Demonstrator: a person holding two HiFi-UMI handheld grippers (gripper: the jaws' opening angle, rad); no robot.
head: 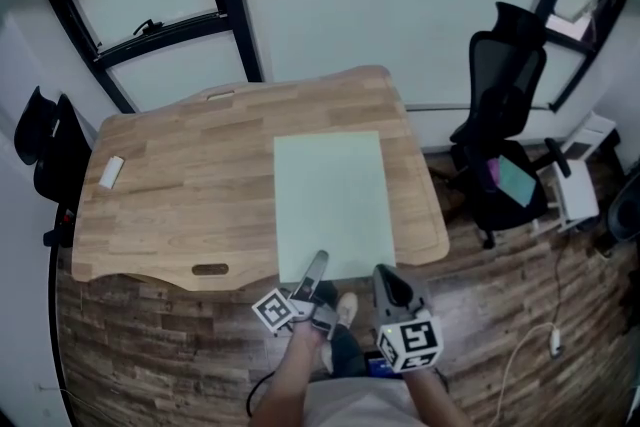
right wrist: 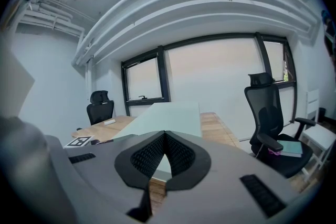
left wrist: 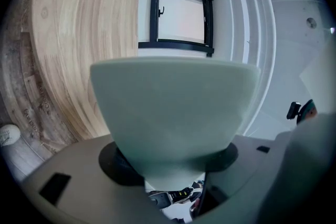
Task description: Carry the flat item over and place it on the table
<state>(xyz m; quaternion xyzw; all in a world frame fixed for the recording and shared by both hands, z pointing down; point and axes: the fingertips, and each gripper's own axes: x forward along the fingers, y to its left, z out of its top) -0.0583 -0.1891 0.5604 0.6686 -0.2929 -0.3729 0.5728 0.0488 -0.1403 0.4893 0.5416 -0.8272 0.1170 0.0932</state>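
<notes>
A pale green flat sheet [head: 330, 200] lies over the right half of the wooden table [head: 180, 185], its near edge reaching the table's front edge. My left gripper [head: 318, 267] is at that near edge, shut on the sheet. In the left gripper view the sheet [left wrist: 173, 107] fills the middle, pinched between the jaws of the left gripper [left wrist: 168, 161]. My right gripper [head: 385, 277] hovers just right of it at the sheet's near right corner. The right gripper [right wrist: 164, 135] is shut with nothing between its ribbed pads, and the sheet [right wrist: 168, 115] stretches away ahead of it.
A small white block [head: 111, 172] rests near the table's left edge. A black office chair [head: 505, 135] stands to the right of the table, another dark chair [head: 45, 150] to its left. A white cable [head: 530, 345] trails on the wooden floor at right.
</notes>
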